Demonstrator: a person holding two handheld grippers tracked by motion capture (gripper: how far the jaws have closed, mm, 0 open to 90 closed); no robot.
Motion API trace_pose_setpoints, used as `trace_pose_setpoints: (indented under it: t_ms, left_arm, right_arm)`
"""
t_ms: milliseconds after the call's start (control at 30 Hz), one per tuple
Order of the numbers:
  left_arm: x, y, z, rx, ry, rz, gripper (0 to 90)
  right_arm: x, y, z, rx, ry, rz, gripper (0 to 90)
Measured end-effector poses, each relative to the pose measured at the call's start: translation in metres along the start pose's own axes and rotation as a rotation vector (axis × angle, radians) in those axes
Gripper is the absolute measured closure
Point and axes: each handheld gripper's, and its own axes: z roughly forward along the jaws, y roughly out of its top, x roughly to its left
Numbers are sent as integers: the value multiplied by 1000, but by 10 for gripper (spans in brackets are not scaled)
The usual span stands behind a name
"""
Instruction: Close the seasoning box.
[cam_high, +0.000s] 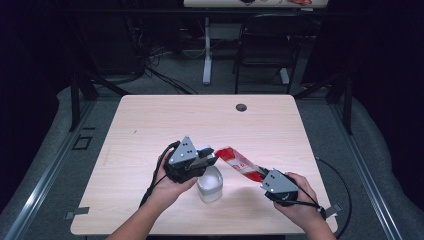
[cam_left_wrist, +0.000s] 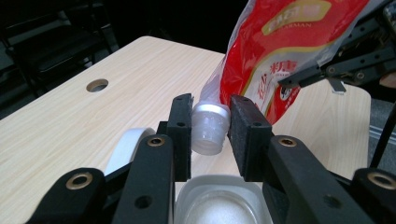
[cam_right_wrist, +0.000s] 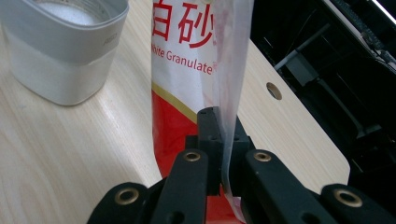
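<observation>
A red and white pouch of granulated sugar (cam_high: 239, 162) hangs tilted between my two grippers, over the table's front half. My left gripper (cam_high: 212, 159) is shut on the pouch's white screw cap (cam_left_wrist: 209, 127), one black pad on each side of it. Directly below the cap stands an open white container (cam_left_wrist: 219, 205) with white sugar in it, also in the high view (cam_high: 209, 185). My right gripper (cam_high: 261, 175) is shut on the pouch's flat bottom edge (cam_right_wrist: 229, 84), the jaws [no point] pinching the clear seam, and holds that end lower right of the left gripper.
The light wooden table (cam_high: 150, 125) has a round cable hole (cam_high: 241, 107) near its far edge. A white round lid-like piece (cam_left_wrist: 125, 148) lies beside my left gripper's jaw. A black chair (cam_high: 265, 45) and a desk leg stand beyond the table.
</observation>
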Motion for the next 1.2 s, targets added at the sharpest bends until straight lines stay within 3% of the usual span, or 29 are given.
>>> trace_pose_setpoints:
  t_ms: [400,1200]
  left_arm:
    - [3,8,7,-12,5,-16,716]
    - [3,25,49,-14,15,-46,718]
  right_arm:
    - [0,-4,3,-10,-14,29,894]
    - [-8,-34,22,-12,-34,170,893]
